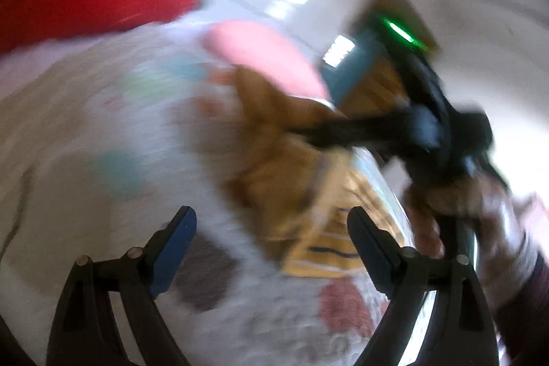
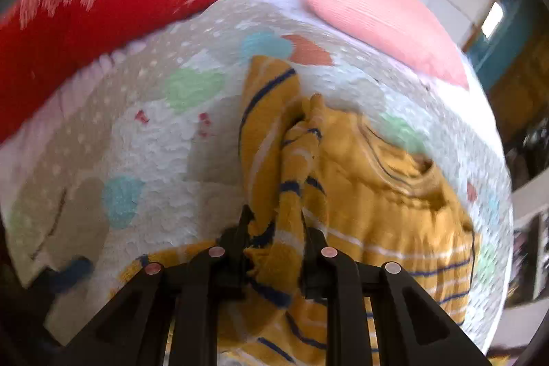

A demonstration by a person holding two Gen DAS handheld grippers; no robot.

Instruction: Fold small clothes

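The small yellow striped top [image 2: 360, 194] lies crumpled on a bed covered by a white bedspread [image 2: 154, 143] printed with pastel blobs. It sits toward the right side of the bed, below a pink pillow [image 2: 384, 23] and well apart from a red pillow [image 2: 103, 6] at the far left.

The right tongs [image 2: 276, 228] are clamped on a bunched strip of the top's fabric, probably a sleeve or a side edge, which runs up between the jaws and away toward the pillows. Gripping that strip gives the person a handle on the loose part so it can be dragged across the body of the garment to make a fold. The rest of the top stays on the bedspread, so its own weight likely anchors it while the held part is pulled over.

The left tongs [image 1: 271, 246] stand wide apart and hold nothing. They hover above the bedspread just beside the top's near edge. From the left view the right tongs [image 1: 308, 129] reach in from the right onto the yellow cloth, with the person's right hand [image 1: 480, 204] behind them. That view is heavily blurred, so finer contact there cannot be made out. Being spread and close, the left tongs look placed to catch or pin another edge, which would keep the garment from sliding as the fold is laid.
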